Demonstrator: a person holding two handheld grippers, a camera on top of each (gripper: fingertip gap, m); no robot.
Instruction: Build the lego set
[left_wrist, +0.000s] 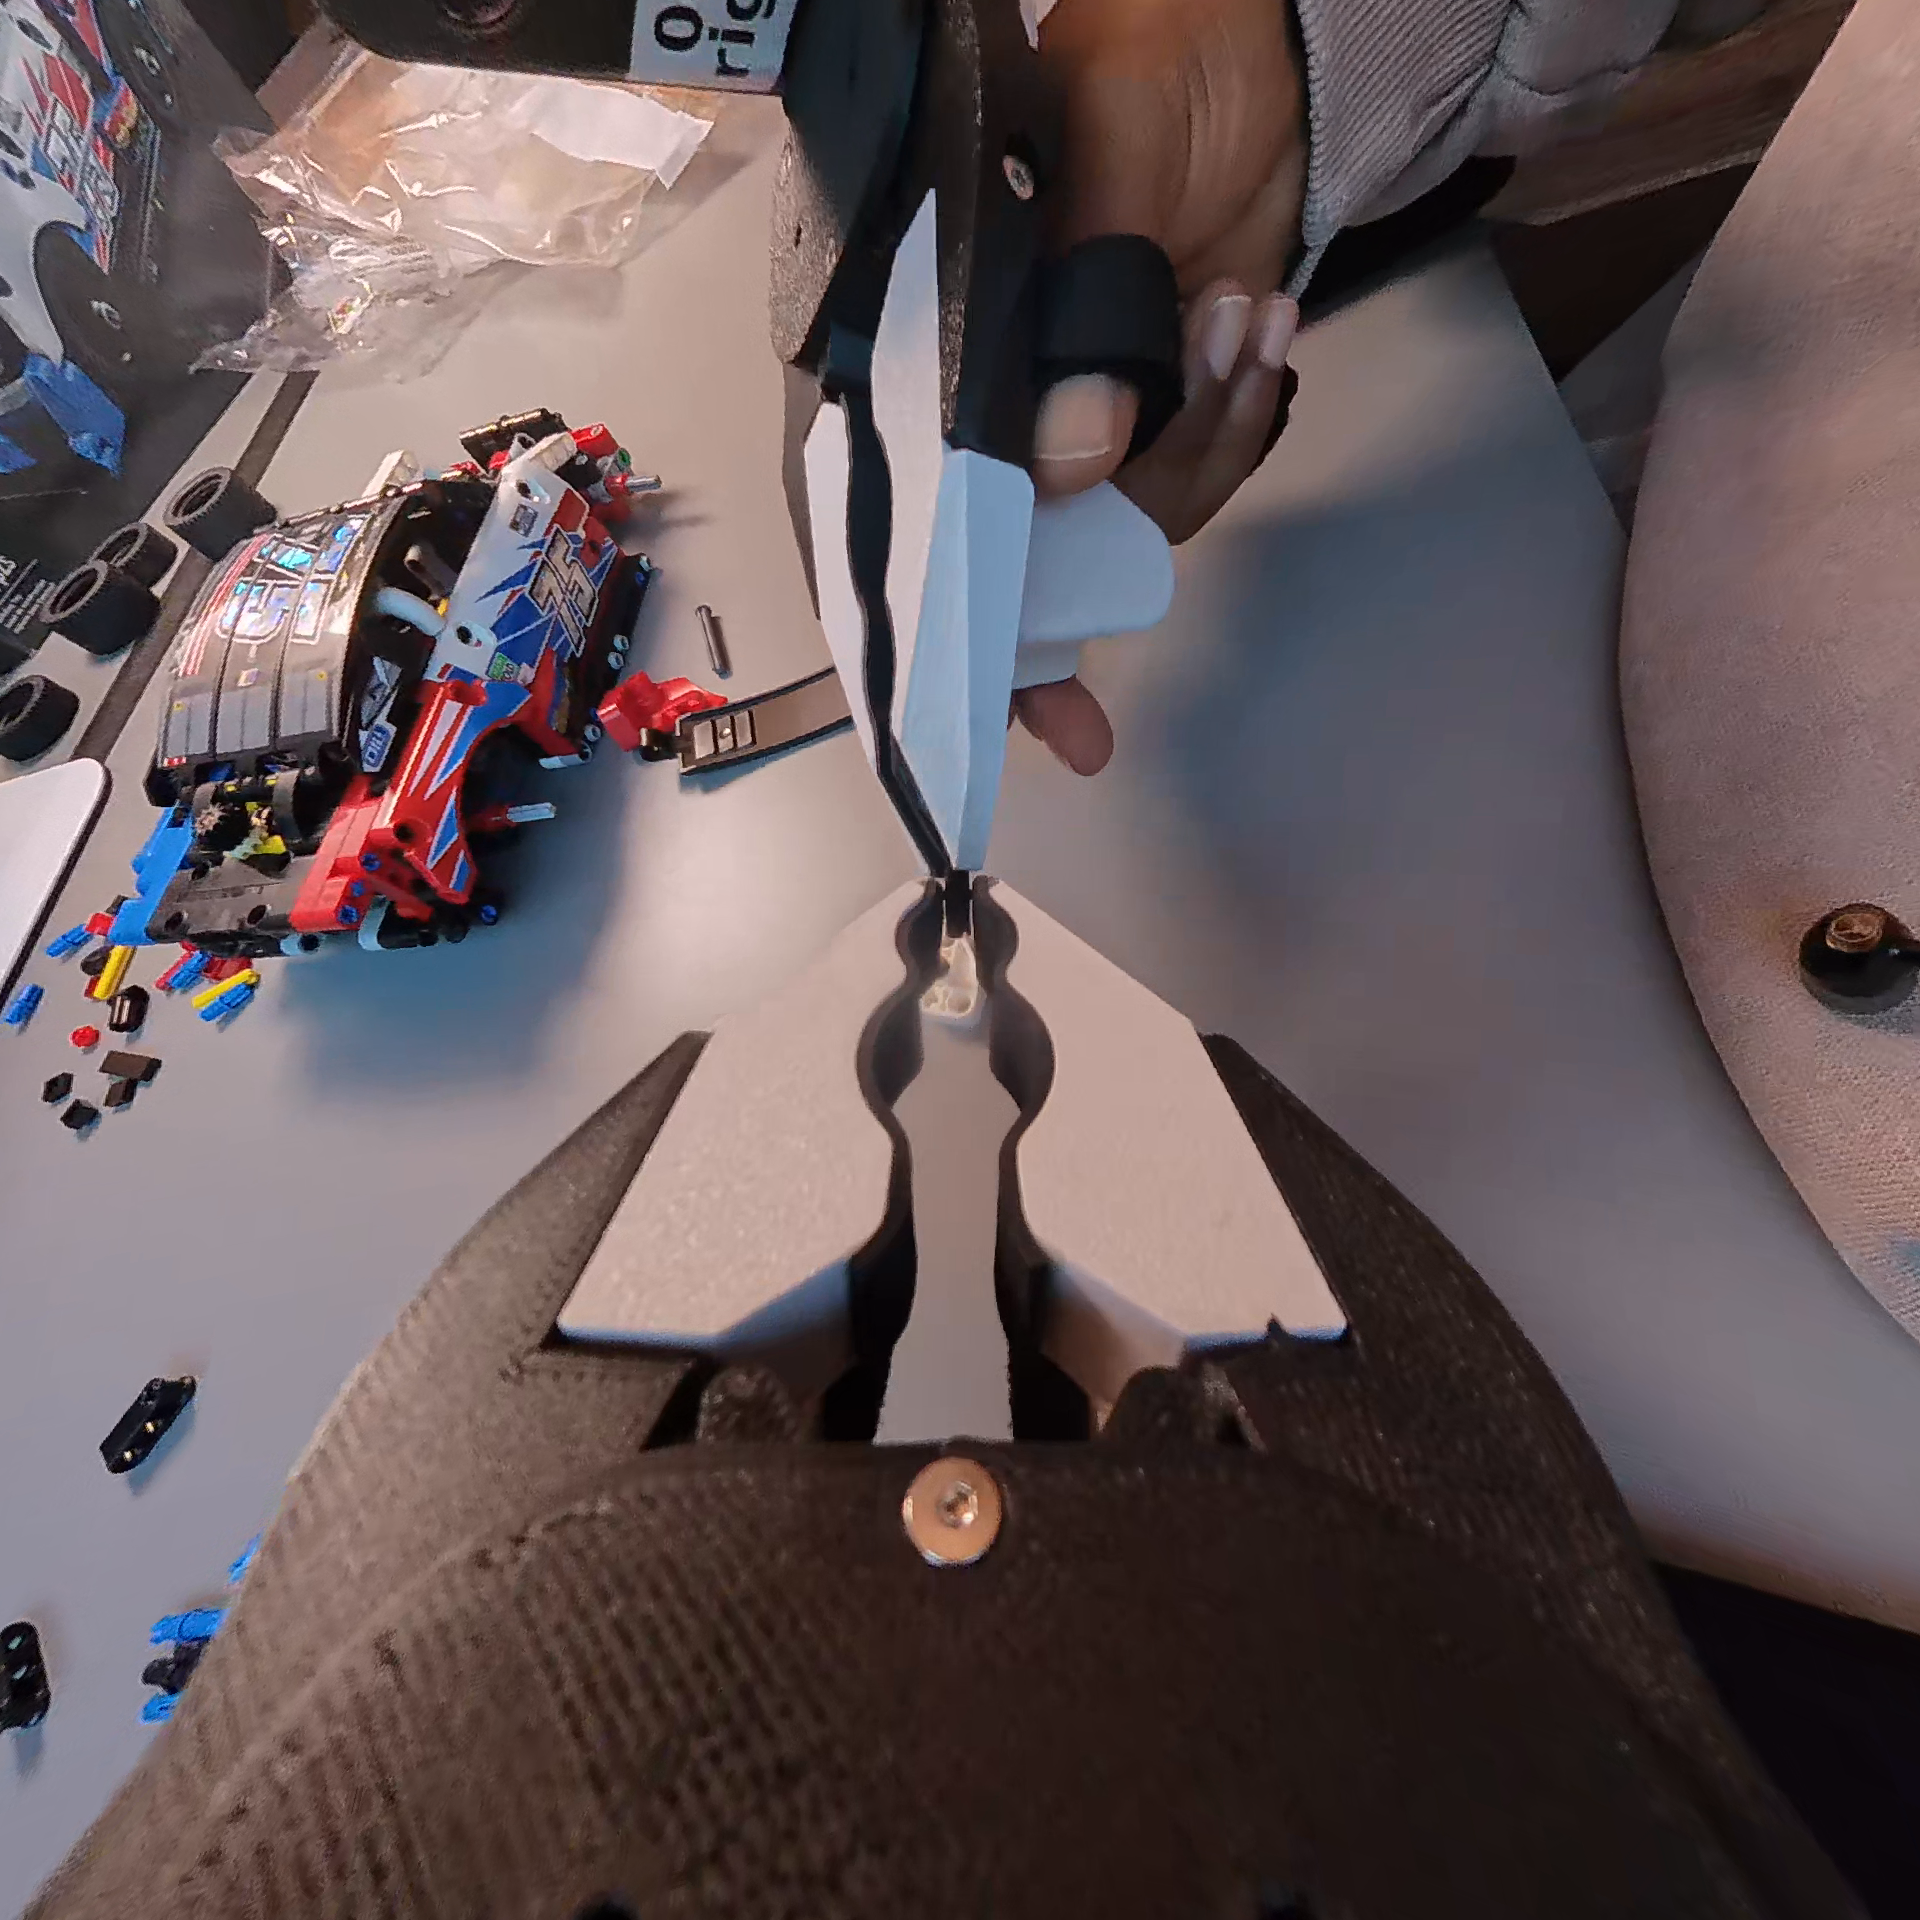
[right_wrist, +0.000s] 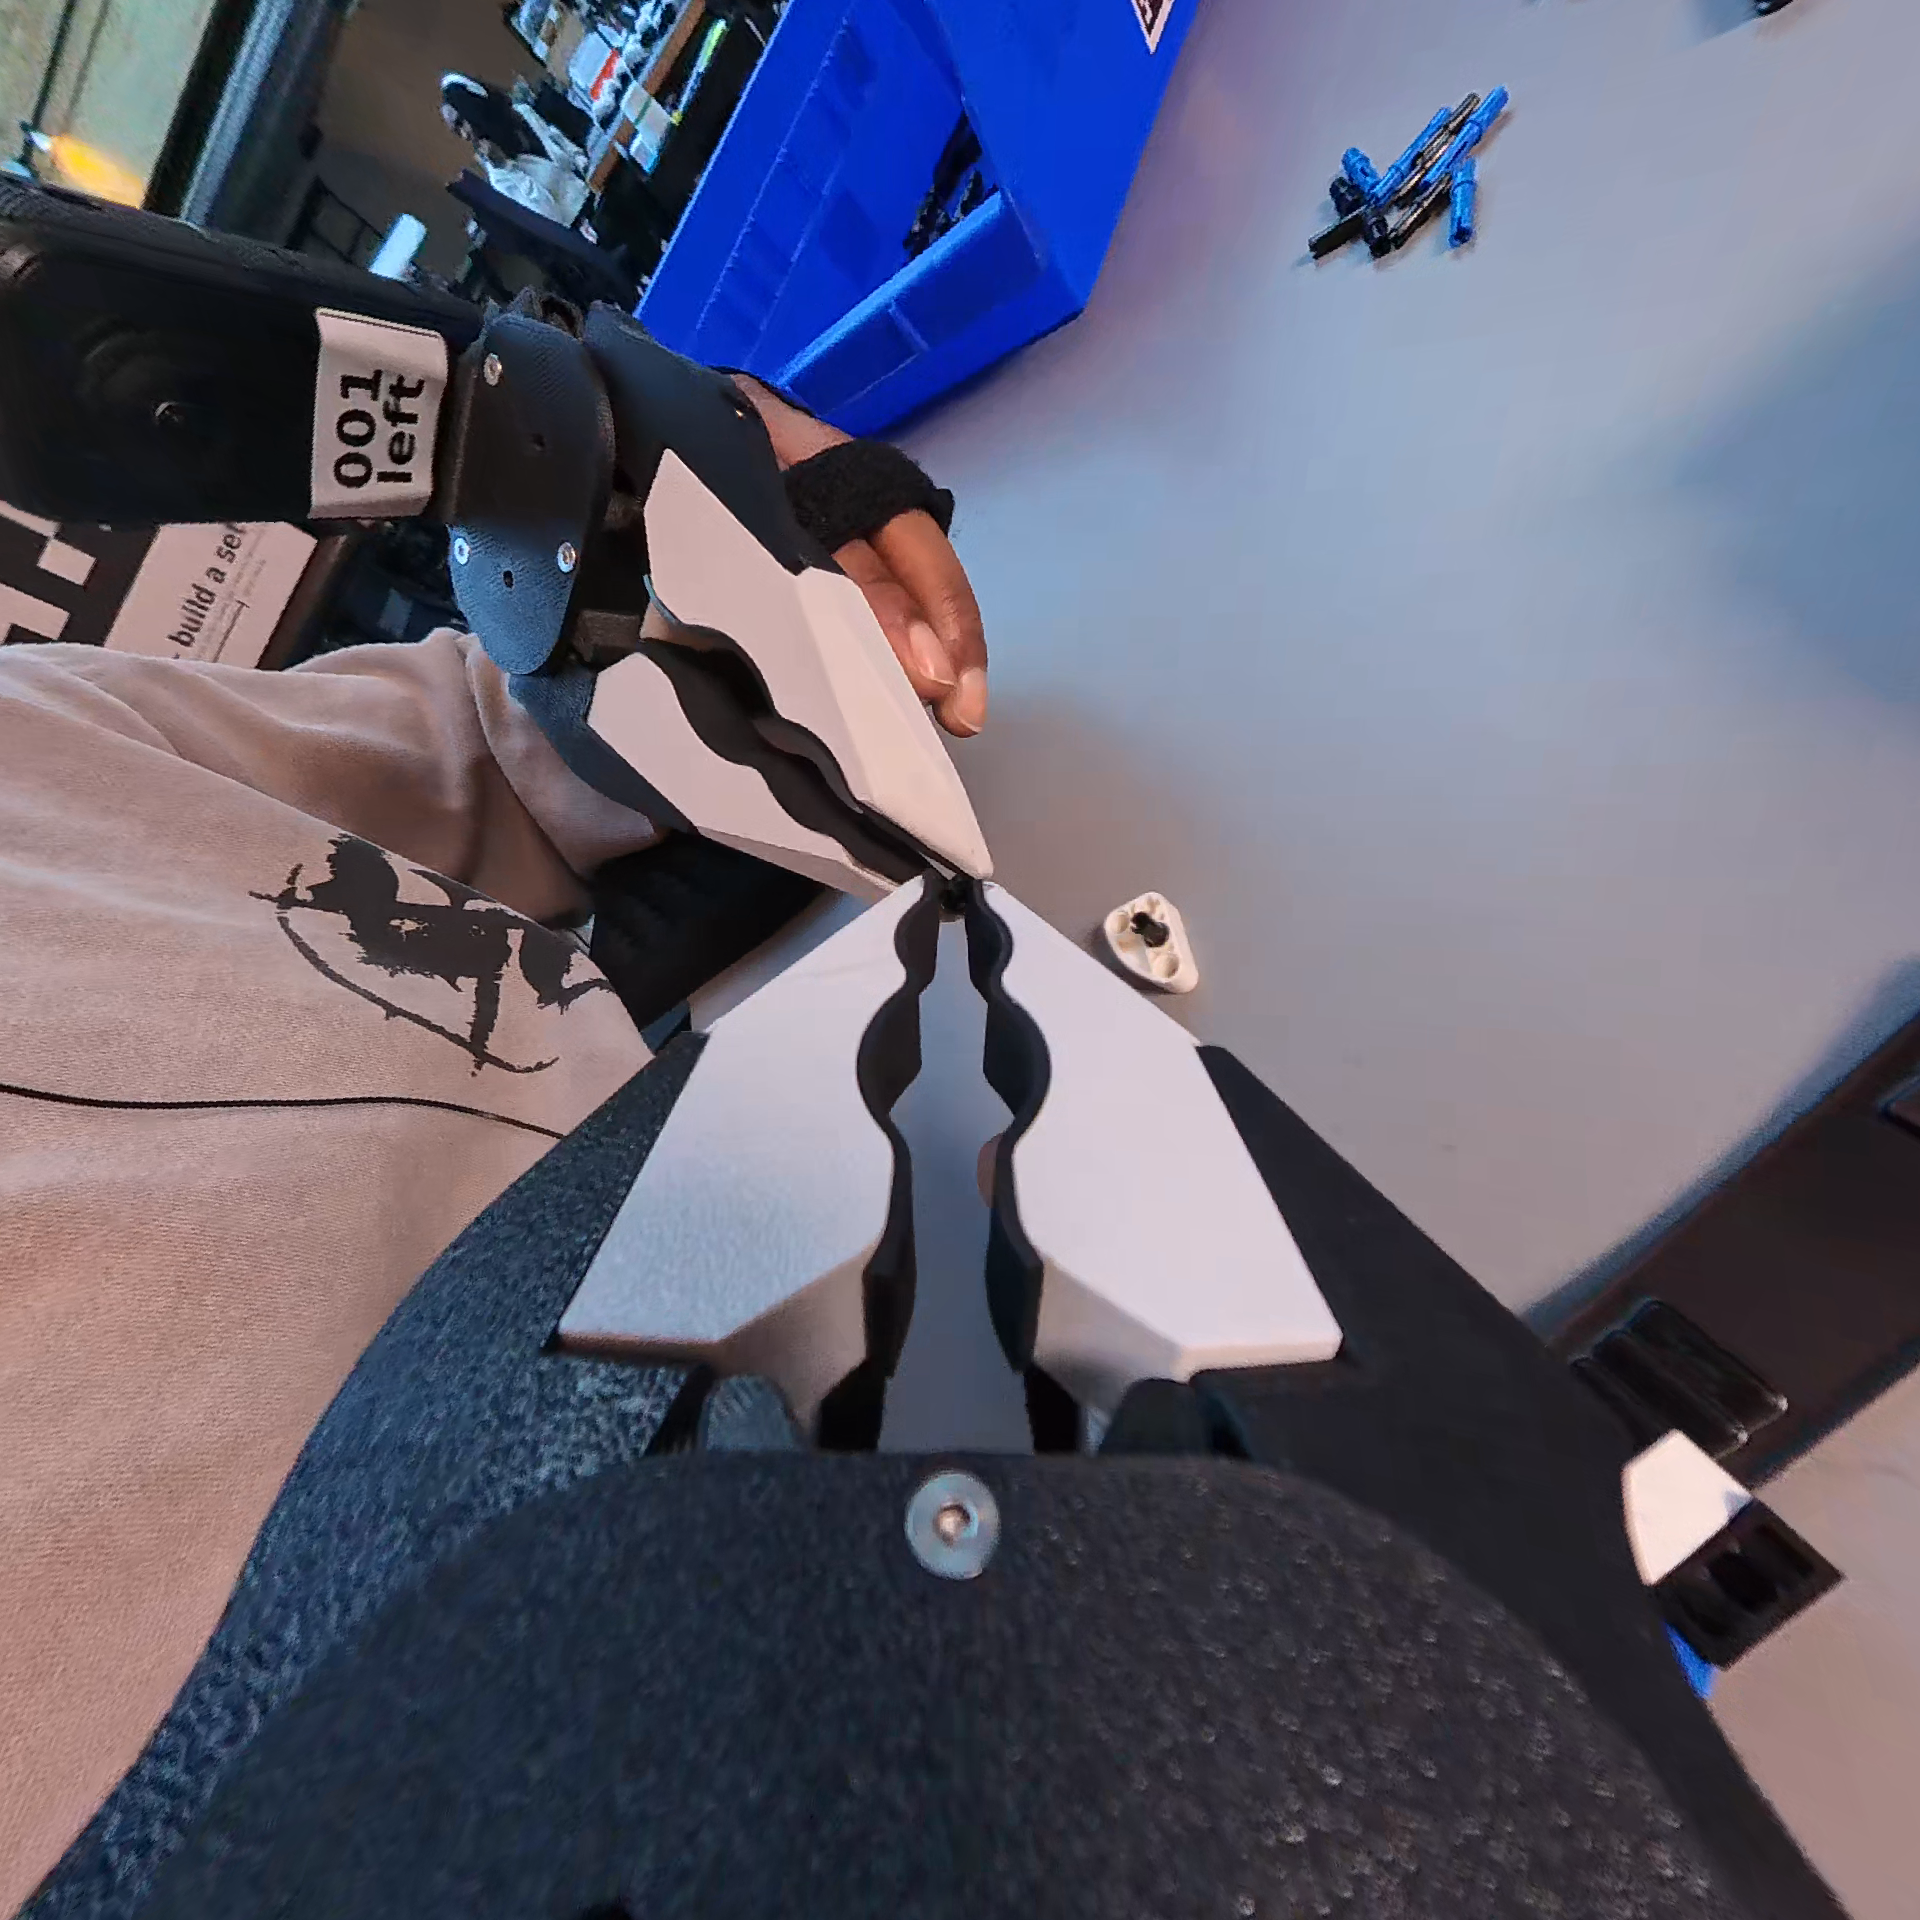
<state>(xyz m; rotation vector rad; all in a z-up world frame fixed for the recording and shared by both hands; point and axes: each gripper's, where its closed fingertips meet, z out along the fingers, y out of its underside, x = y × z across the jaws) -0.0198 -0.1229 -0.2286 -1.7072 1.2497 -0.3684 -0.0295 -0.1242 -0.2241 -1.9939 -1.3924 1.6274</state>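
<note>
My left gripper: black textured shell, white angular fingers with wavy black pads, silver screw centred on housing. My right gripper: same build, same silver screw. Black camera block with white label sticker on left unit. Black strap around finger. I wear grey sweatshirt, black graphic print on front.

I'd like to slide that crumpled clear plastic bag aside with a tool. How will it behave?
The clear plastic bag looks thin and crumpled, so it is probably floppy and very light. Pushed, it would likely buckle rather than slide cleanly, and a pinch should lift it easily.
</note>
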